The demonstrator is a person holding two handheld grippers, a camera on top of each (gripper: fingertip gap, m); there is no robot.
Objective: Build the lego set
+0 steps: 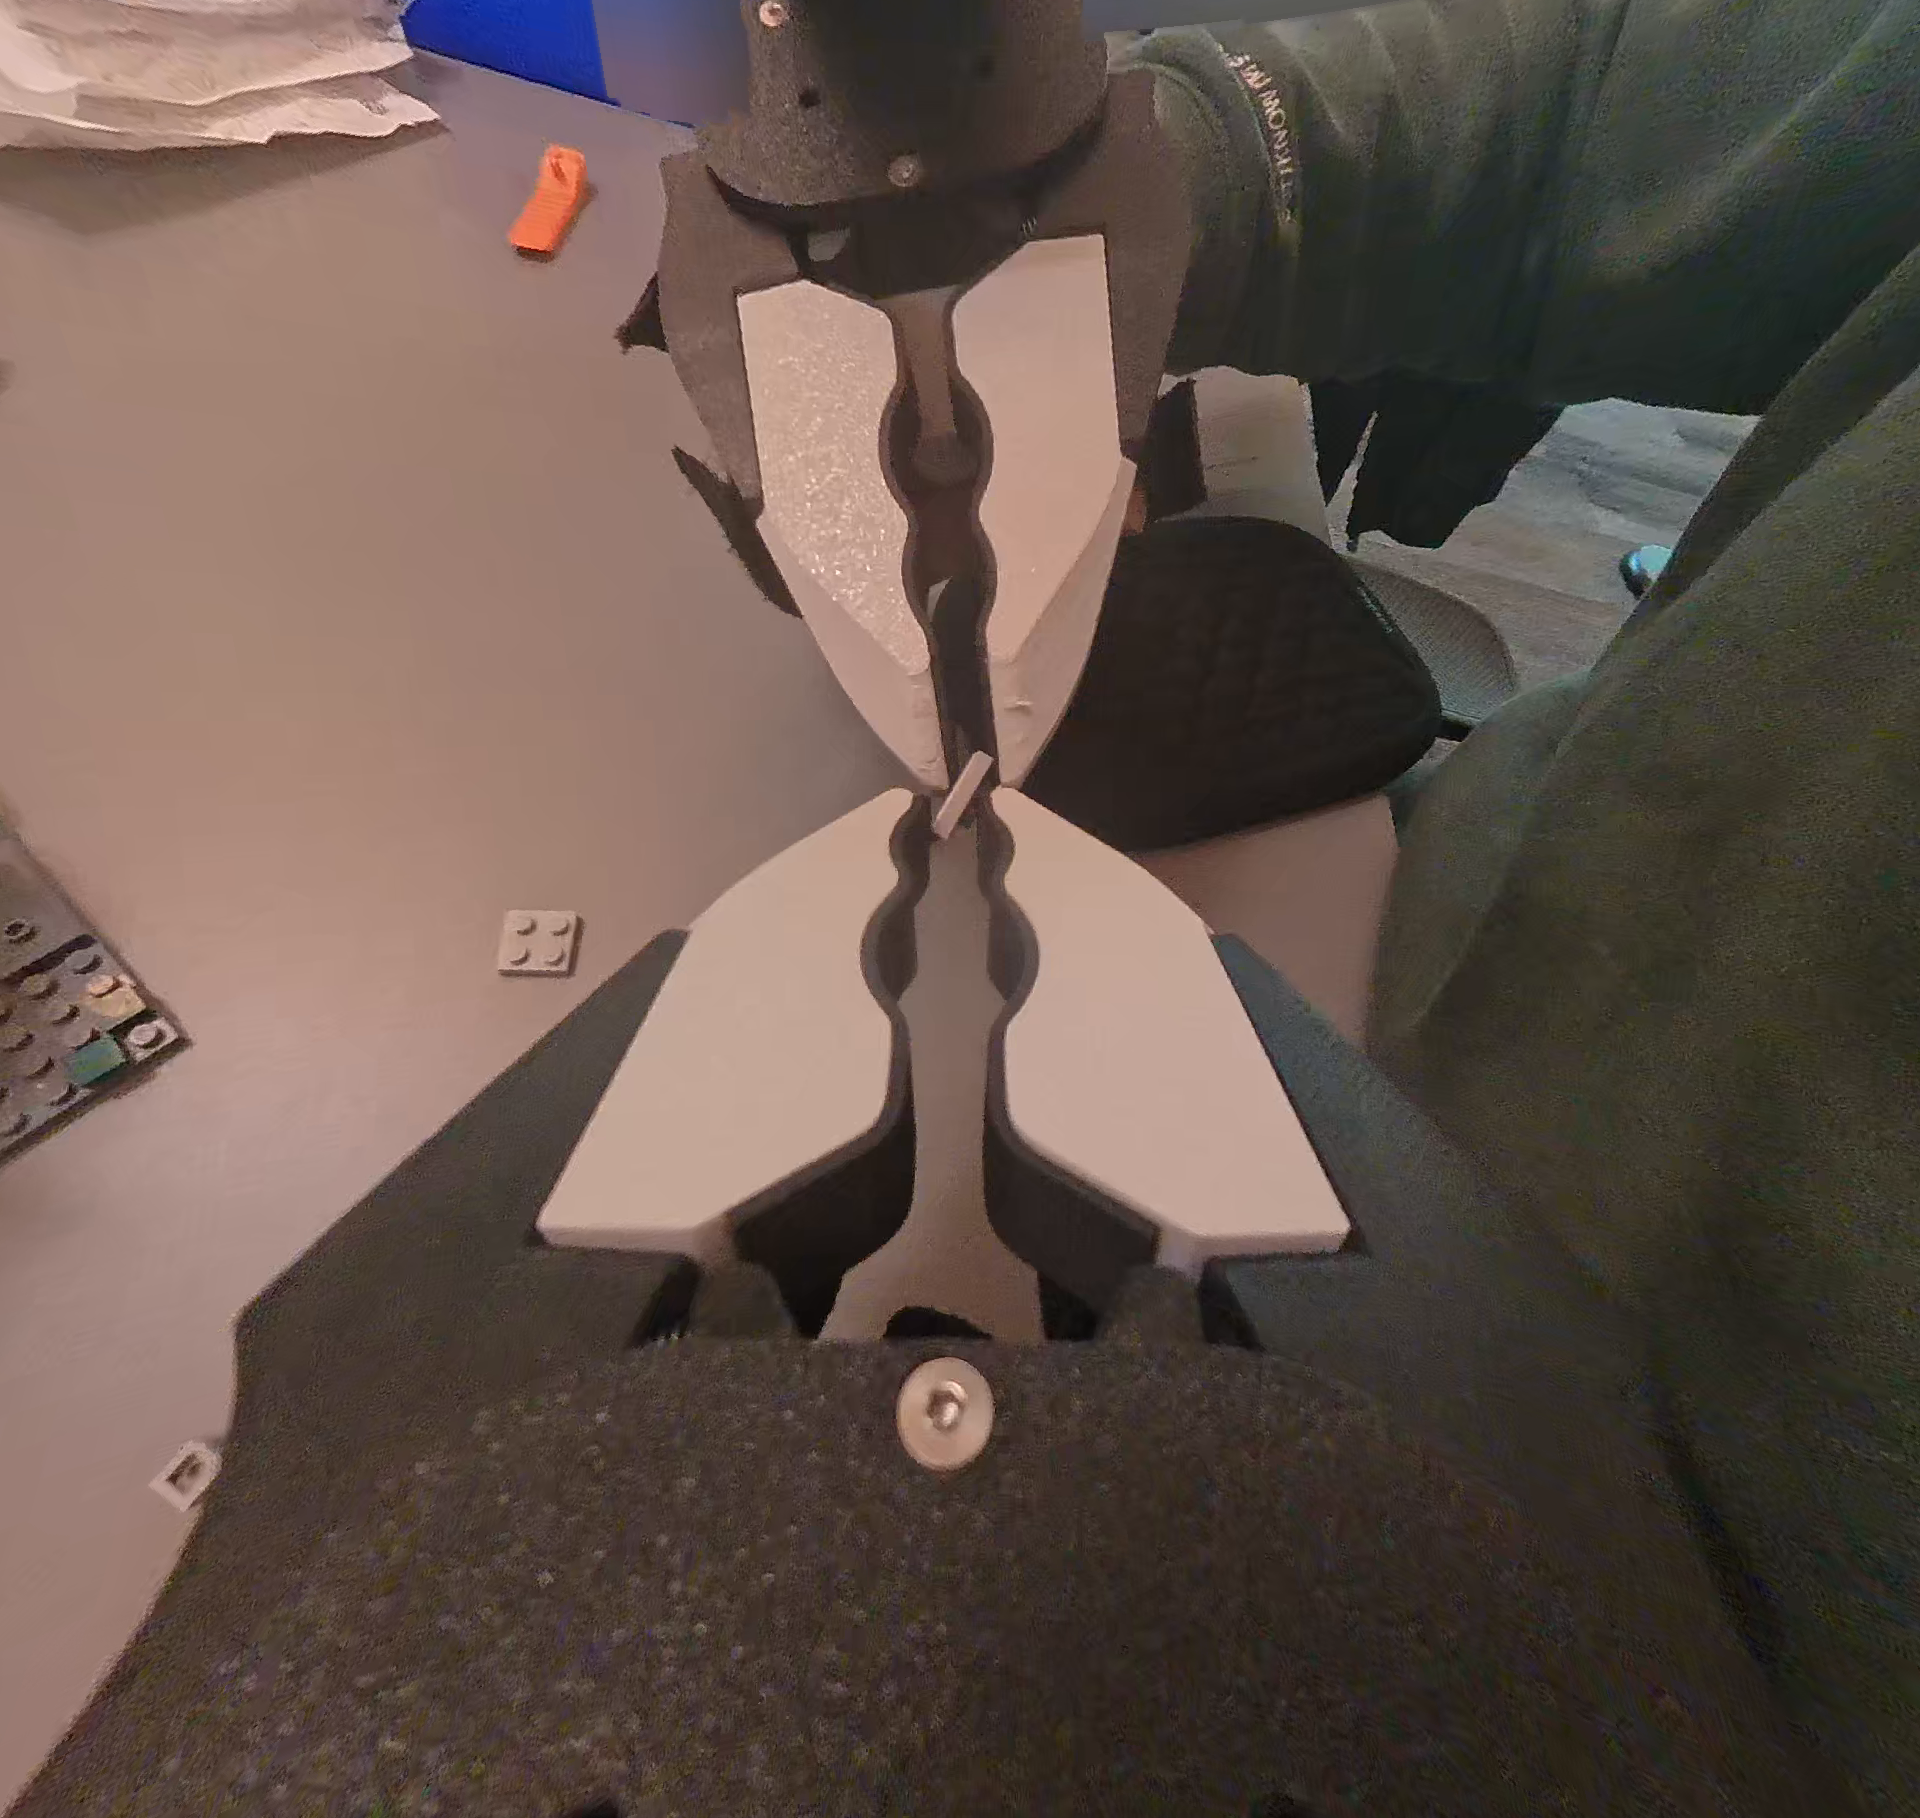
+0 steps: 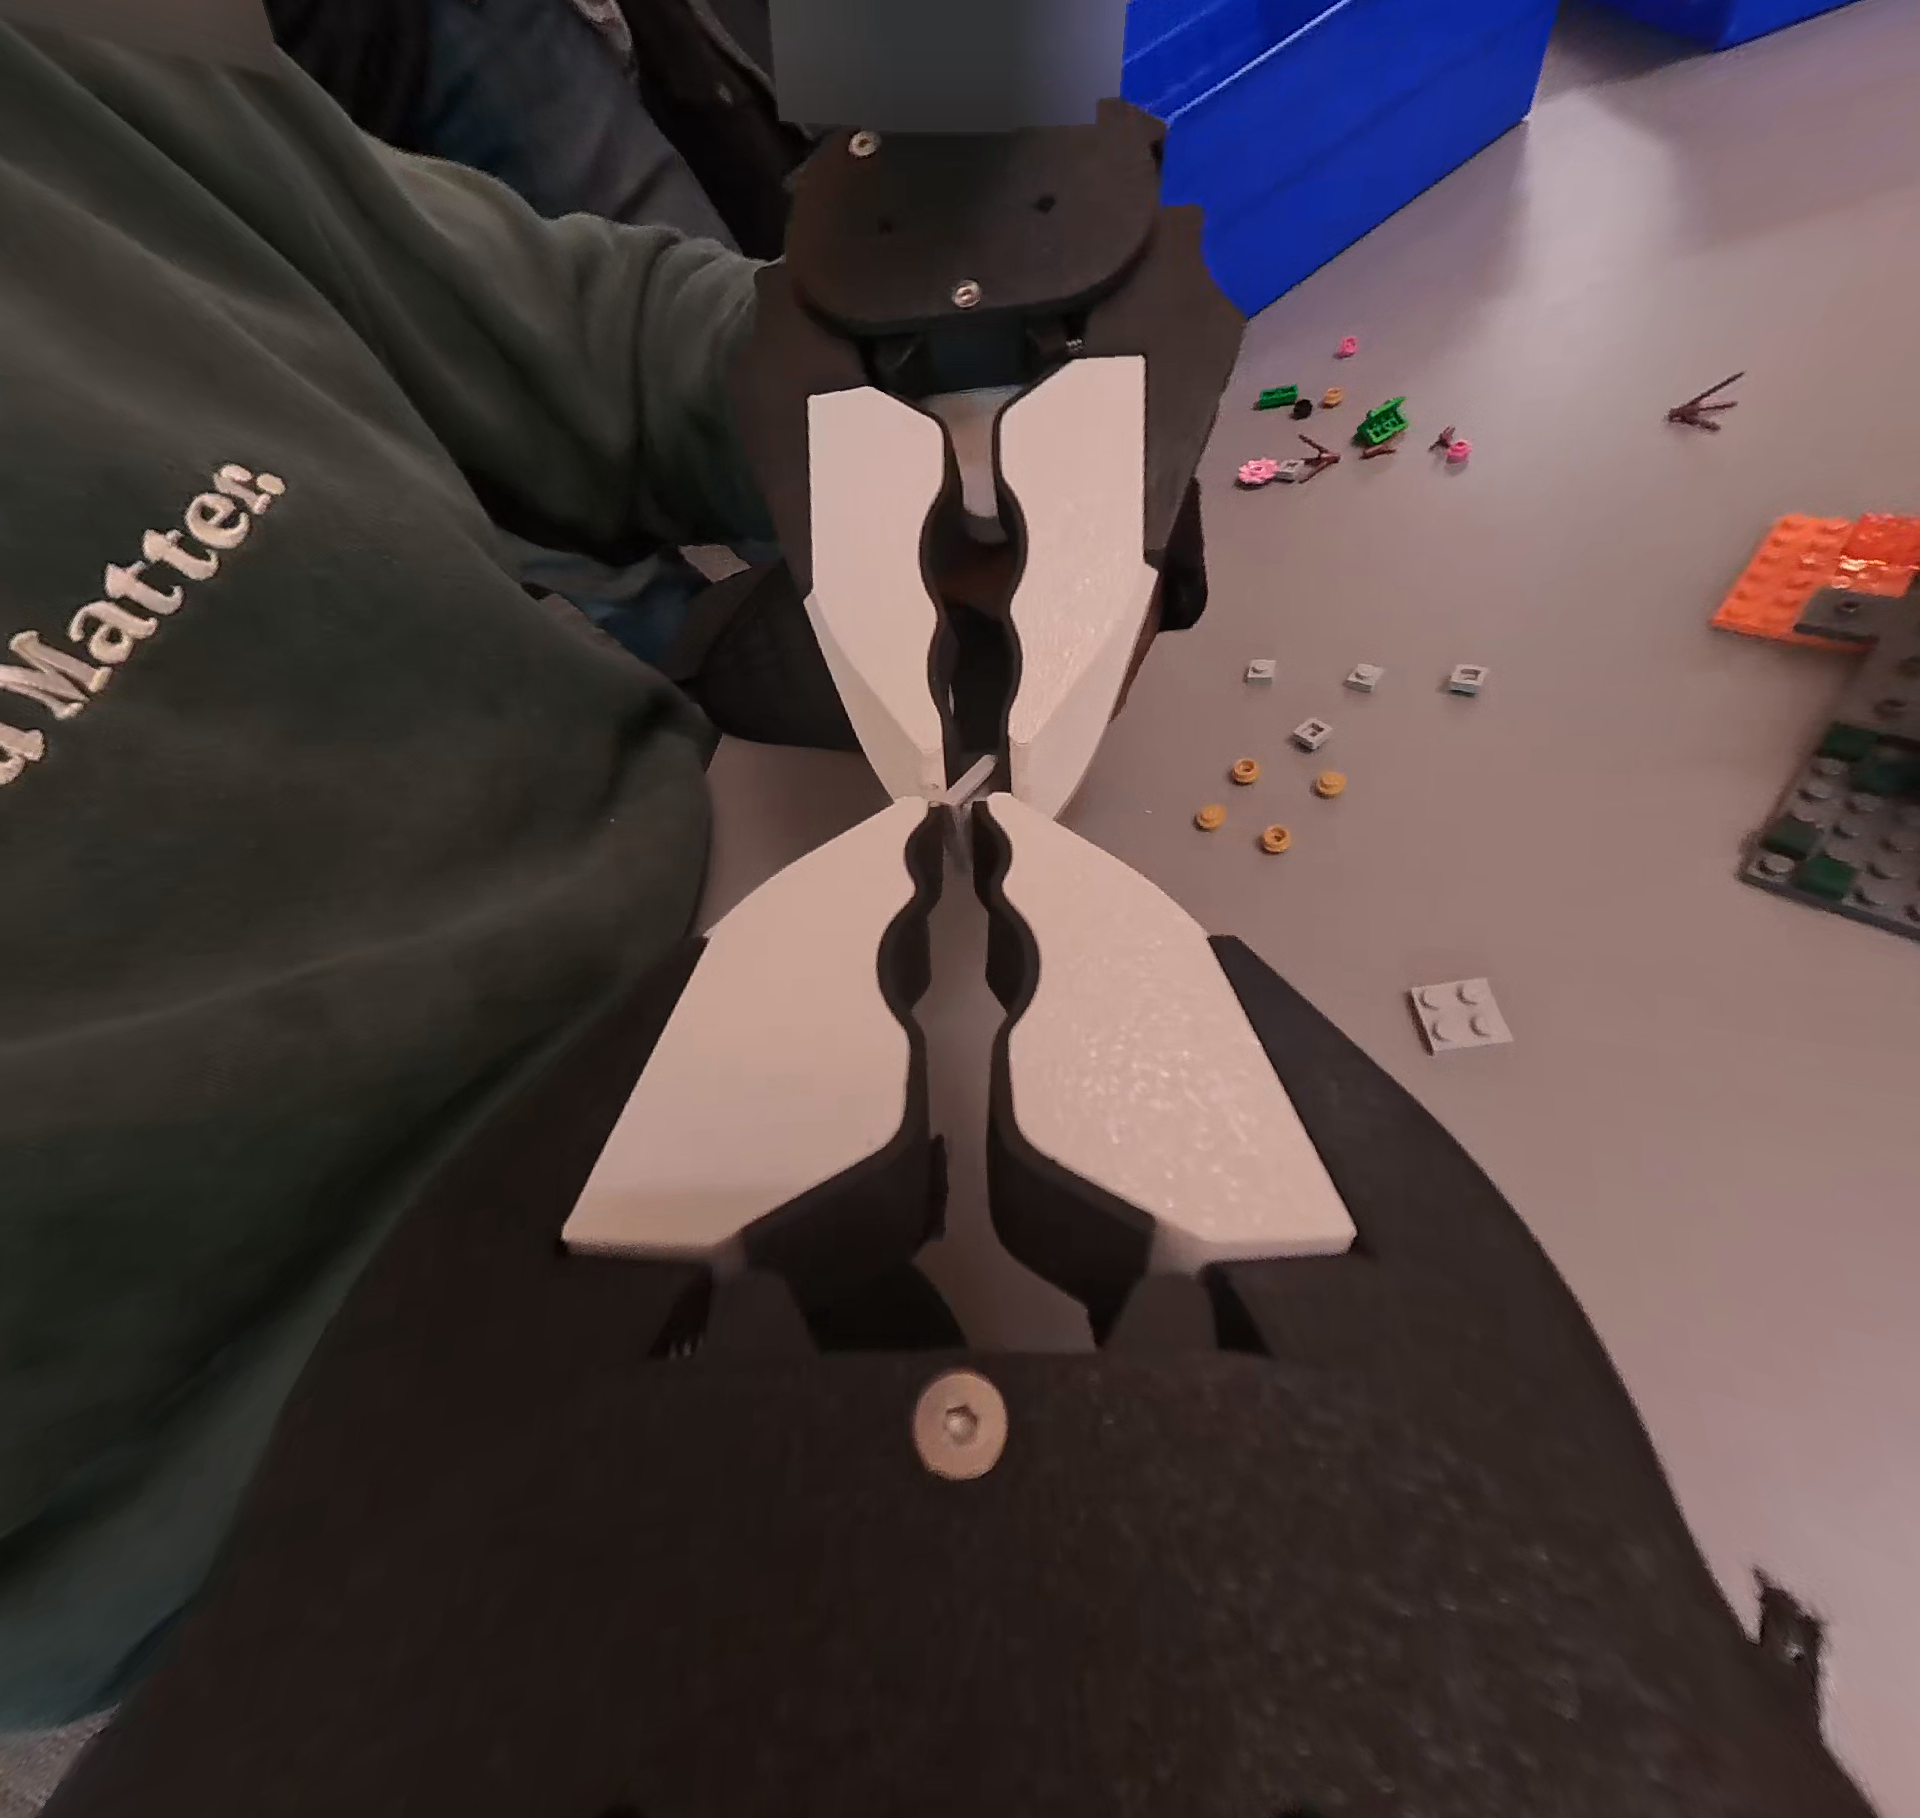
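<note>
My two grippers meet tip to tip above the grey table. My left gripper is shut on a small thin grey lego piece. My right gripper faces it and pinches the same piece from the other end. In the left wrist view the right gripper comes in from the top. In the right wrist view the left gripper does the same. The dark studded baseplate build lies at the right, and in the left wrist view at the left edge.
A grey 2x2 plate lies on the table. Tan round studs, small grey pieces, green and pink bits, an orange plate, blue bins, an orange piece and paper bags surround. A green-sleeved arm is close. The grippers are tip to tip, or close to it. Both grippers' tips are roughly 20 centimetres from the dark studded baseplate build. The left camera catches it too, in the left wrist view.
</note>
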